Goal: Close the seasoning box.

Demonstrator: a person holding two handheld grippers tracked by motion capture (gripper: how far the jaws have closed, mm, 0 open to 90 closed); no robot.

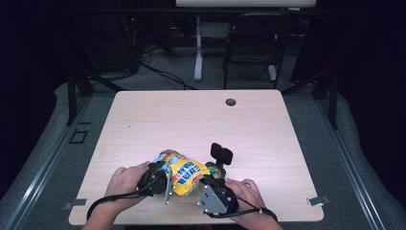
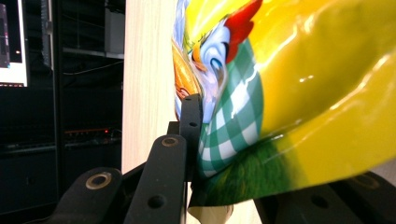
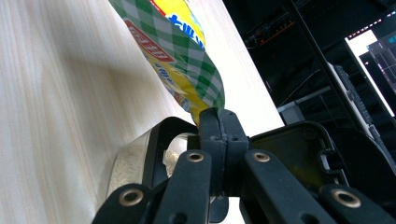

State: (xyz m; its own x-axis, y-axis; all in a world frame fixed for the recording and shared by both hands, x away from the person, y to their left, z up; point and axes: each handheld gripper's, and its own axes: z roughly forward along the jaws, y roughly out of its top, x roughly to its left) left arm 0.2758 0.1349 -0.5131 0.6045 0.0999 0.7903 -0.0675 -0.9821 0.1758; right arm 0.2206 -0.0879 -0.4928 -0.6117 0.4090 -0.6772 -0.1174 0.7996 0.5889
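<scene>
Wooden table (image 1: 143, 120): left hand-held gripper (image 1: 162, 181) clamps yellow snack bag (image 1: 184, 172); right hand-held gripper (image 1: 209, 178) pinches its corner.

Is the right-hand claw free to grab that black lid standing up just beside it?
Probably not yet. The right claw is pinched shut on a corner of the yellow bag. The black lid stands close with nothing between them, so the claw would likely have to let go of the bag first.
</scene>
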